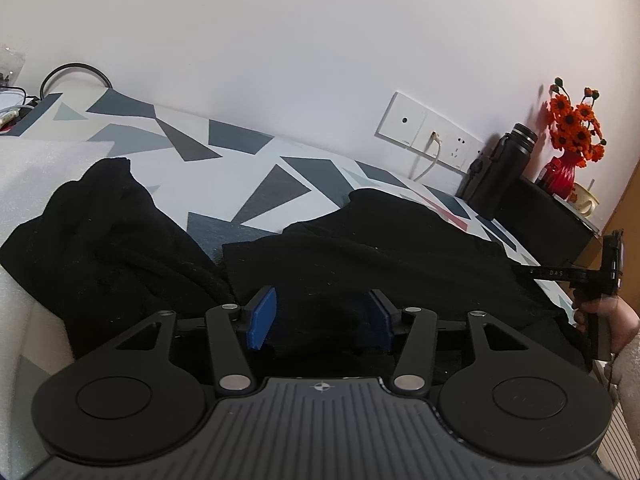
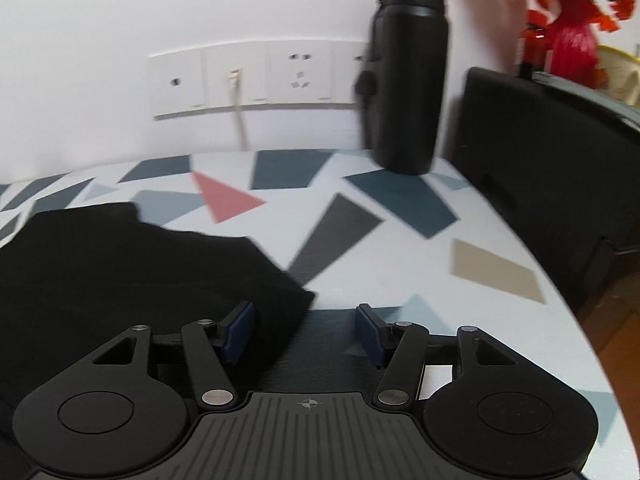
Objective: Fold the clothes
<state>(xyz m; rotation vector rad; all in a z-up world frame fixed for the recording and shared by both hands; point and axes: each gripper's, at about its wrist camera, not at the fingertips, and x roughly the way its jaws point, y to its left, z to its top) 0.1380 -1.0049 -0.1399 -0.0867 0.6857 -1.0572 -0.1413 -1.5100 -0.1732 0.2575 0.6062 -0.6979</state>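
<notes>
1. The left tool [image 1: 322,322] stands open, its blue-padded fingers [image 1: 262,317] spread wide with nothing between them. The black knit garment [image 1: 360,264] lies crumpled directly ahead of and under this tool, spreading to both sides of it.
2. One bunched part of the garment rises ahead-left of the left tool, over a white foam sheet [image 1: 36,168].
3. The right tool [image 2: 304,334] is also open, holding nothing. A corner of the garment lies beneath and ahead-left of it, reaching under its left finger; bare table [image 2: 400,248] with a white cloth of grey, blue and pink triangles shows under its right finger.
4. In the left wrist view the right tool appears far to the right, held by a hand [image 1: 604,320] at the garment's edge.
5. Well ahead of the right tool, a tall black flask [image 2: 408,80] stands upright by the wall sockets [image 2: 256,76]; a red vase of orange flowers [image 2: 572,36] sits ahead-right.
</notes>
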